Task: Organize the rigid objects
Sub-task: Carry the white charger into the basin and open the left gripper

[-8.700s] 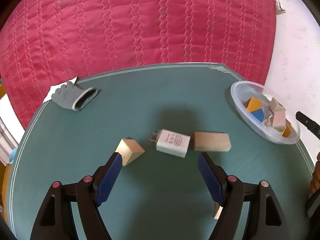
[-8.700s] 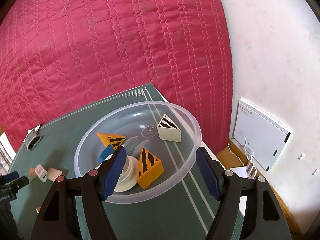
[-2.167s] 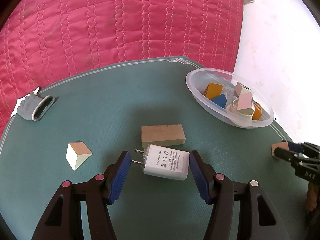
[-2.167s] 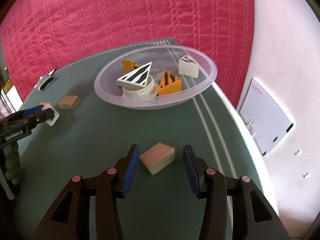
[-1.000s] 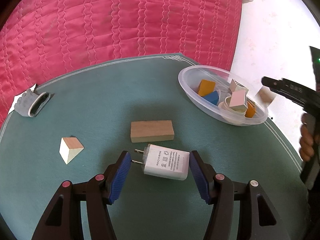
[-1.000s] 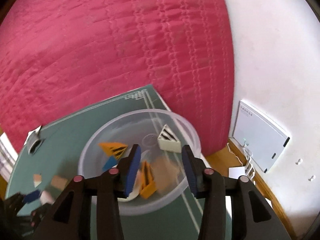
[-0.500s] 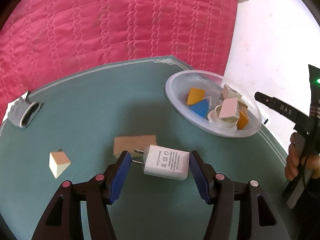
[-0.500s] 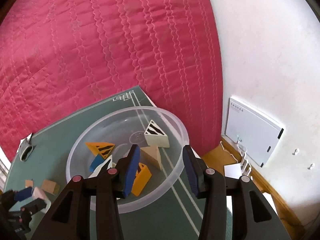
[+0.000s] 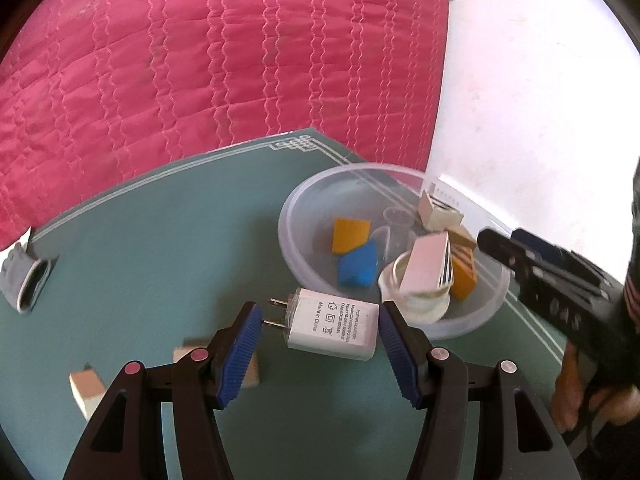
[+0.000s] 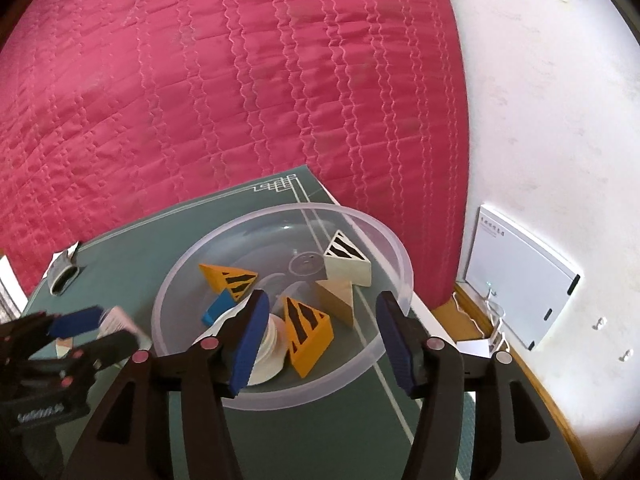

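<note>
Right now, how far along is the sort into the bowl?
Done: several blocks and a white lid lie in the clear bowl, including a plain wooden wedge below the right gripper, whose fingers are opening with nothing between them. In hand: the left gripper holds the white charger beside the bowl. Left: two wooden blocks on the table.

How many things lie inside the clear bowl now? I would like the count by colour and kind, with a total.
Orange wedges: 2
White striped wedges: 2
Plain wooden wedge: 1
Blue block: 1
White round tub: 1
Total: 7
</note>
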The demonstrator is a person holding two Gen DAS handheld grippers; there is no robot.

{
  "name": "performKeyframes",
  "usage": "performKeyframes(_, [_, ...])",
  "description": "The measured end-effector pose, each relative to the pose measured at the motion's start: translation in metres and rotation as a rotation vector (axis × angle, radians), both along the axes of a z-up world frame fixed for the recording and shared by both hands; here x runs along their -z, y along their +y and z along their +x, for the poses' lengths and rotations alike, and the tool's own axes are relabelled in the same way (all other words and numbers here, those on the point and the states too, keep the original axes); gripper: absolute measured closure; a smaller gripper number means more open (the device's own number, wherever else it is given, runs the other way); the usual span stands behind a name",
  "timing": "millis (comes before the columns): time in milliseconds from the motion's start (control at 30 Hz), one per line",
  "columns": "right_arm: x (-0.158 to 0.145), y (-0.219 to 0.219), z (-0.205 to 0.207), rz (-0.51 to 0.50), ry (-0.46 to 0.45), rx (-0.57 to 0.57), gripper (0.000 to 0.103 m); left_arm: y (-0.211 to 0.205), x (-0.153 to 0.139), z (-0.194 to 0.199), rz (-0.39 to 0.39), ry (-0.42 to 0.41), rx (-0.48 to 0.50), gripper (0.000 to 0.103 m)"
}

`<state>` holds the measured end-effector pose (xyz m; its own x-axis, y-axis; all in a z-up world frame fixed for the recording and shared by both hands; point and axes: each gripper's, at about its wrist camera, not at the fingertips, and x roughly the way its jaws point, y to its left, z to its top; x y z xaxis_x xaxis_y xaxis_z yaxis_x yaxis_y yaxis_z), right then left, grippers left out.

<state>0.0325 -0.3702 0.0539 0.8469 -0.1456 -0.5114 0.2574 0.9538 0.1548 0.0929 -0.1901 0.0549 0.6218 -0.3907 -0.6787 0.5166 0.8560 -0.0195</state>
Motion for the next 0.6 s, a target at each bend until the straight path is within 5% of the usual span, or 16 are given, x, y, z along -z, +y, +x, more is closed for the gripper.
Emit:
performKeyframes(233, [-0.001, 0.007, 0.000, -0.003, -0.006, -0.055, 0.042, -0.020, -0.004, 0.022, -0.038, -0.011, -0.011, 0.036])
performKeyframes(600, [0.005, 0.048, -0.002, -0.106, 0.010, -0.247, 0.026, 0.012, -0.005, 0.026, -0.044, -0.027, -0.112, 0.027])
